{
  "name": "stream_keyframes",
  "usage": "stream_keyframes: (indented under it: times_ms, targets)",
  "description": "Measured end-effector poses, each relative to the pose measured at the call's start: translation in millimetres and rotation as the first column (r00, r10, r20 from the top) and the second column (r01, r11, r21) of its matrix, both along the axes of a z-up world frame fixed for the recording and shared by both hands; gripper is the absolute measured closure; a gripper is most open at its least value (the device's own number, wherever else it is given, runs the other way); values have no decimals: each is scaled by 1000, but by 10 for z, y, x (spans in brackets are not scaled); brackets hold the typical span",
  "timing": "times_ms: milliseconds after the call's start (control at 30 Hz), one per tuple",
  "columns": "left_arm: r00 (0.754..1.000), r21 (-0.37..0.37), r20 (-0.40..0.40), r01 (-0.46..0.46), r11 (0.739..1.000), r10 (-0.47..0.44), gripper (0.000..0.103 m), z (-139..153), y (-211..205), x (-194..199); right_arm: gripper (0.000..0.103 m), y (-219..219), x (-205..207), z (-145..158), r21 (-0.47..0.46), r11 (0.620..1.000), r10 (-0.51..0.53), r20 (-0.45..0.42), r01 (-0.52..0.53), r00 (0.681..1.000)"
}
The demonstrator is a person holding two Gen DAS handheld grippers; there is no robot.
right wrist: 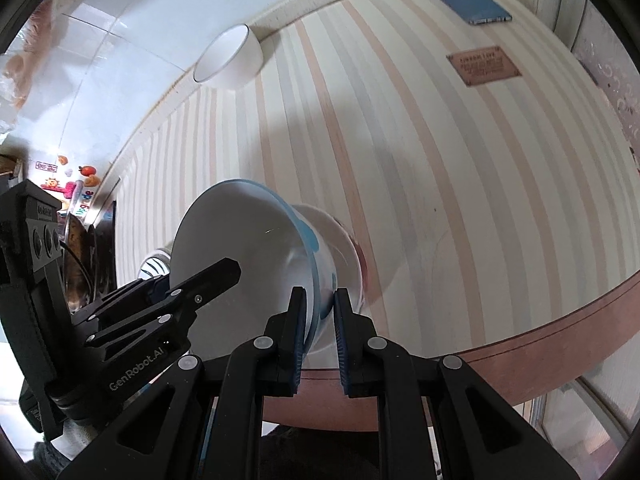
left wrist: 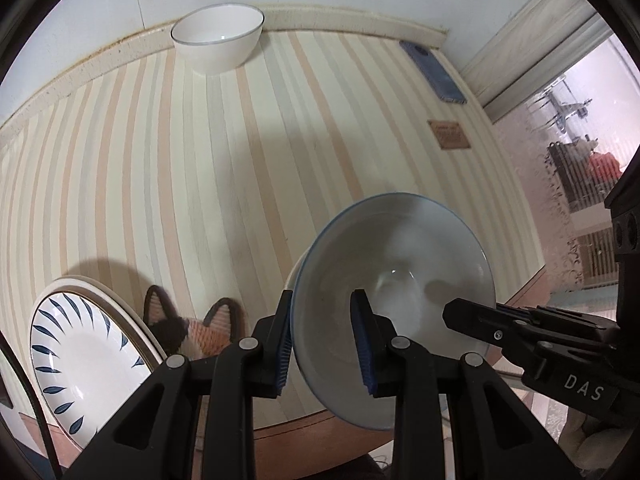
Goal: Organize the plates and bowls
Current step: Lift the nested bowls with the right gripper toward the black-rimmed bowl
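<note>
Both tools, left tool (left wrist: 323, 342) & right tool (right wrist: 320, 336), clench the blue-rimmed bowl (left wrist: 394, 280)'s rim; lower level, release together onto the tabletop (left wrist: 224, 160).

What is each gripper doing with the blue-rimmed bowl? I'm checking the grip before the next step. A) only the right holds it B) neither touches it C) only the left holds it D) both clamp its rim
D: the left gripper and the right gripper each pinch the rim of the bowl from opposite sides.

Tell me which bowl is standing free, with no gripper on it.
The plain white bowl at the far edge of the striped table, by the wall. The blue-rimmed bowl is gripped on opposite sides by both grippers.
</note>
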State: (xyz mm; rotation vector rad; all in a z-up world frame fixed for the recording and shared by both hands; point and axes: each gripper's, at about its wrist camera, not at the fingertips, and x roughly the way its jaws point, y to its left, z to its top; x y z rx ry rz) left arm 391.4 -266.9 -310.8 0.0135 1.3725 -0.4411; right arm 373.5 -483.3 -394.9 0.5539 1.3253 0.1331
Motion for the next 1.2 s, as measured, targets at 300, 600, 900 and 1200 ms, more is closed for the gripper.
stream_keyframes:
  times_ms: [300, 600, 900, 1200]
  targets:
    - [1000, 29, -11, 18, 999, -18, 78, -138, -15, 7, 88, 54, 76, -200, -8, 1000, 23, -53, -23, 998]
    - [1000, -1, -23, 18, 1000, -18, 78, -75, 54, 68, 83, -11, 142, -194, 18, 999, 28, -115, -26, 993]
    - [984, -79, 105, -133, 988, 141, 72, 623, 494, 818, 56, -322, 713, 477, 72, 997, -9, 12, 8, 1000]
    - [952, -69, 87, -289, 955, 294, 72, 192, 805, 2203, 54, 58, 2348, 363, 70, 998, 0, 95, -6, 995]
